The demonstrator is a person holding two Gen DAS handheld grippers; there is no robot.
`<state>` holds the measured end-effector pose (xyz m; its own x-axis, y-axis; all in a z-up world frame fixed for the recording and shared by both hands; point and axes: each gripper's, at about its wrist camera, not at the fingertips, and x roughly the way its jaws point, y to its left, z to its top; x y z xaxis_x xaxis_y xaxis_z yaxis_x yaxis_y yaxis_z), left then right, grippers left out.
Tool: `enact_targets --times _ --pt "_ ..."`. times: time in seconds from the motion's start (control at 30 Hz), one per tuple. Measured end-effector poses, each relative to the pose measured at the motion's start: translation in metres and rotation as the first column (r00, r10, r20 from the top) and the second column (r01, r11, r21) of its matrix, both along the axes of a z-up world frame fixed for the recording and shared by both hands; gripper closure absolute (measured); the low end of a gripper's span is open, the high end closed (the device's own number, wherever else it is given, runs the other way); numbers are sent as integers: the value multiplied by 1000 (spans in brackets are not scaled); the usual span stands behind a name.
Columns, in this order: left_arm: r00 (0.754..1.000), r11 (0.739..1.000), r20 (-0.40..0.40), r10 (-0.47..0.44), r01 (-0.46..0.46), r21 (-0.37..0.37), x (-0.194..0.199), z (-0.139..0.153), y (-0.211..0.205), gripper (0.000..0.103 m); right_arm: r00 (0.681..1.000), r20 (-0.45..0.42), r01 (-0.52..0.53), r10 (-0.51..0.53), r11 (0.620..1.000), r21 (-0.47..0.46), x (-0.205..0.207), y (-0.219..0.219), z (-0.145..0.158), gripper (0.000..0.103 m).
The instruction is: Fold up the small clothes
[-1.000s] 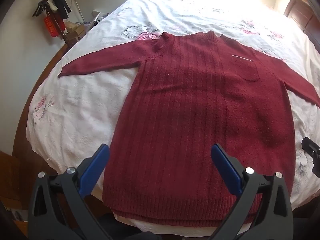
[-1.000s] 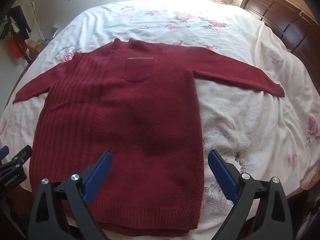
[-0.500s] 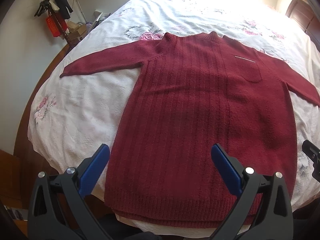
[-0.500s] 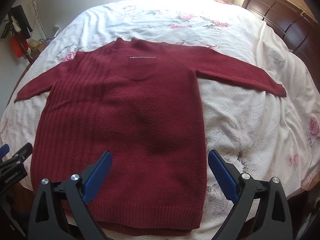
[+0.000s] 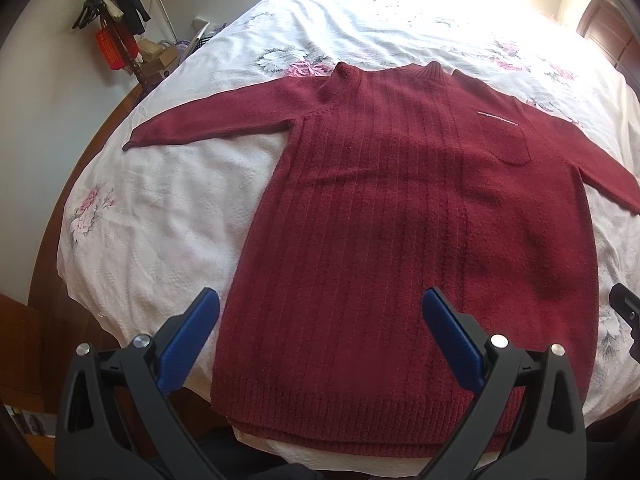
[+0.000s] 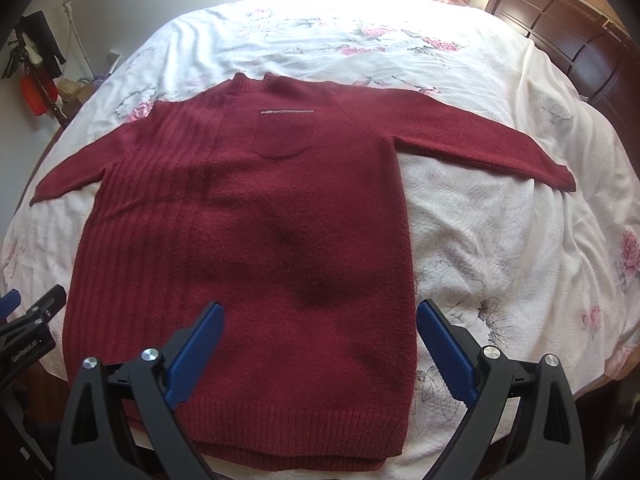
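Grippers: left gripper (image 5: 320, 316) and right gripper (image 6: 318, 322) hover over the hem, jaws spread wide, empty.
Change: both views have crept slightly forward; nothing grasped yet.
Sweater (image 6: 256, 240): flat on the bedspread (image 6: 500, 248), sleeves out, unfolded.

floral bedspread (image 6: 500, 240), dark headboard (image 6: 568, 36), coat stand (image 5: 116, 36)

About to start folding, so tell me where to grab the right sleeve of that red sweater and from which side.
Take the right sleeve at its cuff, coming in from the outer, headboard side with the right gripper, whose fingers are open. The sleeve lies flat and stretched out away from the sweater body, so the cuff is a free end with bare bedspread around it, probably the easiest part to carry across the chest.
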<state>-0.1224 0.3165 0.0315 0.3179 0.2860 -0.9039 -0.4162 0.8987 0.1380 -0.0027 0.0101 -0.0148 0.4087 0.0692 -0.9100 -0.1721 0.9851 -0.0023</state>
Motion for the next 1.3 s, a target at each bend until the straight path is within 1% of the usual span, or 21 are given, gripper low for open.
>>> enact_targets --times 0.43,1.3 --pt "1000 1000 -14 7 -6 7 0 -4 1 3 1000 -1 3 -3 1000 6 2 -3 1 6" --pt "1000 1000 -15 18 -18 9 -1 -3 5 3 1000 3 -2 2 1000 5 2 -1 2 6"
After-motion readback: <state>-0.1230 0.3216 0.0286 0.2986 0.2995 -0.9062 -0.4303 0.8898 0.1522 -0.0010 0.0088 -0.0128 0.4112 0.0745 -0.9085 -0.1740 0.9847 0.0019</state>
